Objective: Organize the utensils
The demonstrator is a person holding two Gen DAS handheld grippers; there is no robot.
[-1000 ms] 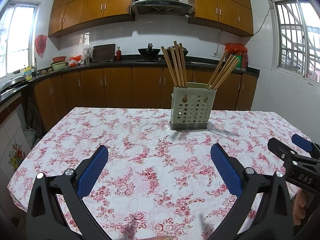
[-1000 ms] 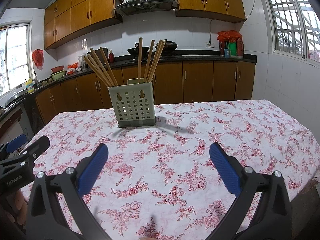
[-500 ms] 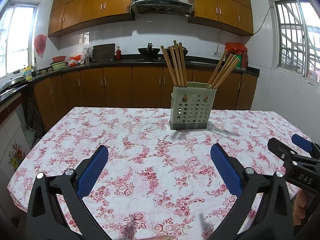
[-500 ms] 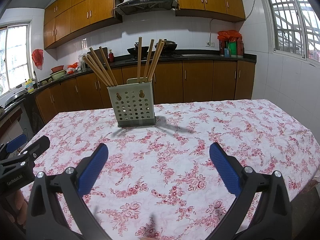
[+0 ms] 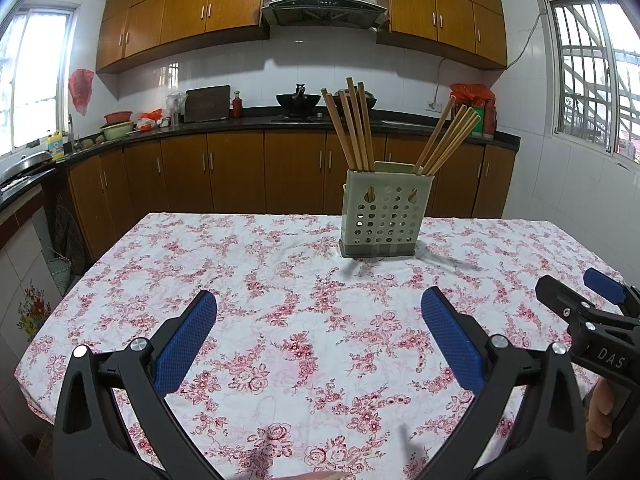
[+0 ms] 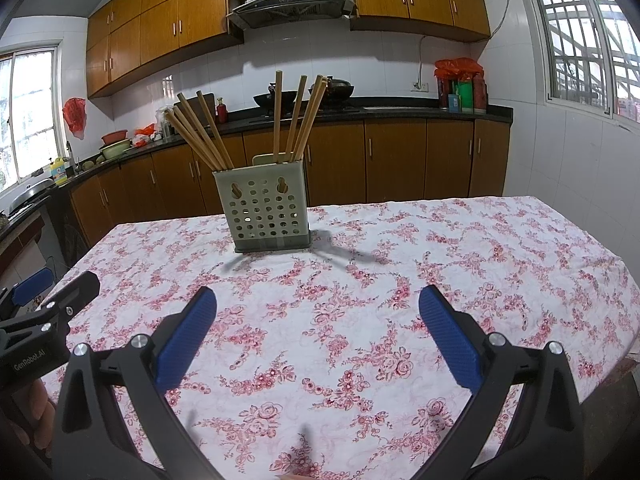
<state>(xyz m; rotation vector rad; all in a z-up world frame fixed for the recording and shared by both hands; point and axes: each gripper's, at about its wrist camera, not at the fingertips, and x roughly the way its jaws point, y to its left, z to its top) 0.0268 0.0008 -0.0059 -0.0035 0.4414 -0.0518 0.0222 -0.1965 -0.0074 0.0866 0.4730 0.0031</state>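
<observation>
Chopsticks [image 5: 352, 128] stand in two bunches in the perforated holder [image 5: 386, 216], which sits on the floral tablecloth [image 5: 280, 320] toward the far side of the table and serves as reference for all positions below. Left of the holder and nearer the camera, the left gripper [image 5: 318, 336] hovers above the cloth with its jaws spread wide and nothing between them. In the holder's left compartment one bunch leans left; in its right compartment the other bunch [image 5: 448, 140] leans right (the two fans cross no visible divider, so which slot each stick occupies lower down cannot be told). Right of the holder and again nearer the camera, the right gripper [image 6: 318, 332] is likewise spread wide and empty, well apart from the holder. No loose utensil is visible on the cloth, so the task appears finished or not begun. Risks noted: the holder is tall, light-looking and top-heavy with splayed sticks, so a sideways knock from either gripper could tip it; a pinch taken high on a slender stick may let it pivot or lever its neighbours out; the loose cloth could drag and shift the holder if a finger catches it.
</observation>
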